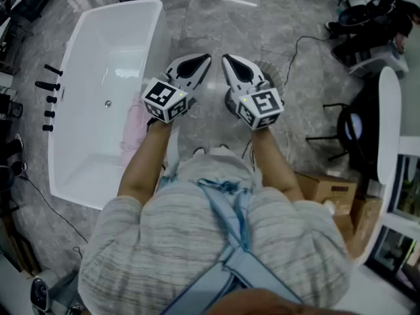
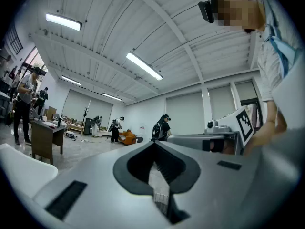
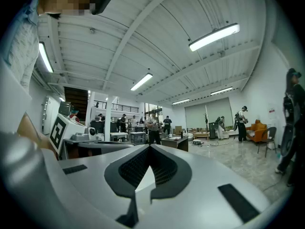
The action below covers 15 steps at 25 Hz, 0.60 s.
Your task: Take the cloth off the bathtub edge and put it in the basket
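Cloth [image 1: 134, 127], a single pink piece, hangs over the long rim of the one white bathtub [image 1: 155, 31]. It is on the side nearest the person and lies just beside the left forearm [image 1: 142, 164], below that claw's marker cube [image 1: 164, 100]. The left claw [image 1: 203, 58] is held out level above the grey floor [image 1: 197, 18] just right of the tub. Its jaws are pressed together with nothing between them, as the left gripper view shows [image 2: 153, 144]. It is not touching the cloth. The right claw [image 1: 227, 58] is held the same way beside it, level and fully closed on nothing [image 3: 149, 147]. The two tips lean slightly toward each other, near but apart. Both forearms reach forward from the person's chest, roughly parallel. One round basket [image 1: 277, 76] stands on the floor behind the right claw, which partly hides it, well apart from the cloth. Farther right, a cardboard box [image 1: 326, 189] sits on the floor. Both gripper views look across a large hall where several people [image 2: 162, 128] stand in the distance.
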### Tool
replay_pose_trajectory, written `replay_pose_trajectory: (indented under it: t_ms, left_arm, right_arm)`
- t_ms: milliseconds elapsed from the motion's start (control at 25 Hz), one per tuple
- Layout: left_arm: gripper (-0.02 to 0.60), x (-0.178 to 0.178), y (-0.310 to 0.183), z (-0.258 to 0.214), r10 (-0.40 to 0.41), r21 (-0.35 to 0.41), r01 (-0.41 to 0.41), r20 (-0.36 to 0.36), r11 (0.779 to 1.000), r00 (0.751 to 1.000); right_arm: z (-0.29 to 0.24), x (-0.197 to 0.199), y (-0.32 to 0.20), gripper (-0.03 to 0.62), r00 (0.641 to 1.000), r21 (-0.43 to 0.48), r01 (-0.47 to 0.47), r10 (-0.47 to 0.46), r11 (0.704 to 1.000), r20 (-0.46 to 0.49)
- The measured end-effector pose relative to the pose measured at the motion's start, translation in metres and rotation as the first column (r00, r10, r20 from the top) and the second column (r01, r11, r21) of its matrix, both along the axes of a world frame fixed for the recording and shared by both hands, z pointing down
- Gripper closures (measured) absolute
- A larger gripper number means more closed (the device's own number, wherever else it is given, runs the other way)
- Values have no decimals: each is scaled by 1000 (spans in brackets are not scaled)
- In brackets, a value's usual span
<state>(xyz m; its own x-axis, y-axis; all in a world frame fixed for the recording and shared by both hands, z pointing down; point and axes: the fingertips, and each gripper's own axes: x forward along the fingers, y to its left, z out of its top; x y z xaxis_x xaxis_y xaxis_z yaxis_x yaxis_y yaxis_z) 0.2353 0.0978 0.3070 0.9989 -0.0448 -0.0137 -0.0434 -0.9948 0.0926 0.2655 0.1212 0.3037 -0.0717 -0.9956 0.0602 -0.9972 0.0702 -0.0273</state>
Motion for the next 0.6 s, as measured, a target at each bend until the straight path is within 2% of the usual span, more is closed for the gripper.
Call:
replay_pose_trajectory:
  t_ms: [320,600]
  left_arm:
    - [578,22,-10,-7,20,3,-20,18,1000,1000]
    - [578,25,-1,4,30,-19,-29,28,999,999]
  right_arm:
    - [0,9,-1,592,1000,0,1,-1,1000,5]
    - [-1,12,3,592,1000,11,8,-8,1000,15]
